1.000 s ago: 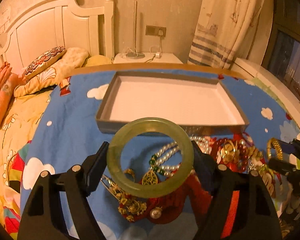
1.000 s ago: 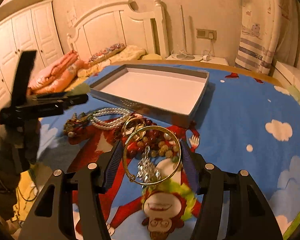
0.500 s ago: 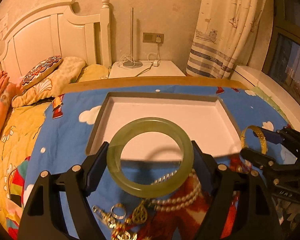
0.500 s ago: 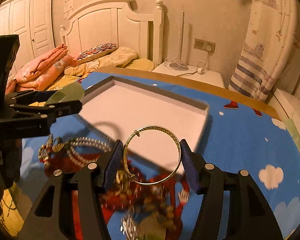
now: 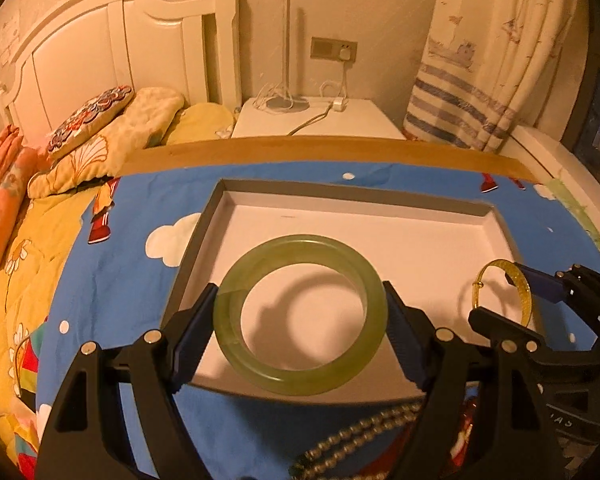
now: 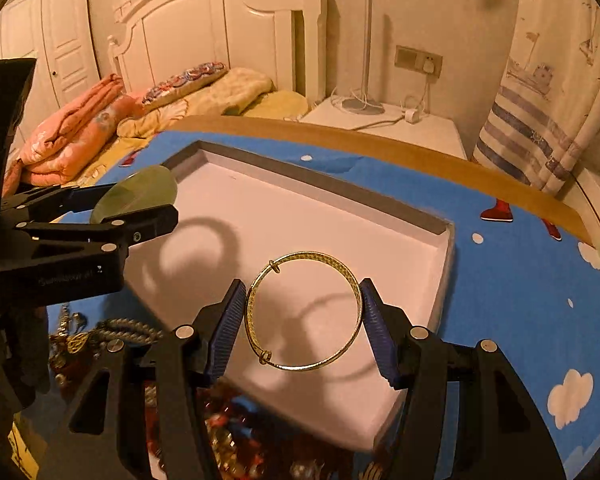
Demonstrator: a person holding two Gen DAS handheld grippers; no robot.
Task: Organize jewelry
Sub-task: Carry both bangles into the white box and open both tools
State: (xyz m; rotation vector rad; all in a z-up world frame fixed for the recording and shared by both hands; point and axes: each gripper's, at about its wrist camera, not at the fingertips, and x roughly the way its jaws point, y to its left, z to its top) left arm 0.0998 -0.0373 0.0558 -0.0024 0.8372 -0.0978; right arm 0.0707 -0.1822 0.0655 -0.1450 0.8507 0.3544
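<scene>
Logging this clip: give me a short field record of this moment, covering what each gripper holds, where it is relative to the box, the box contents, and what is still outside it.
left gripper: shut on green jade bangle, held over the box's near left part
right gripper: shut on thin gold bangle, held over the box's near right part
shallow white box: open, interior bare, only shadows inside
both bangles: held above the box floor, not released
outside box: pearl necklace and other jewelry on the blue cartoon cloth, near side

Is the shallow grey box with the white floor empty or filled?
Empty: the shallow grey box shows only bare white floor and shadows; both bangles are held above it.
</scene>
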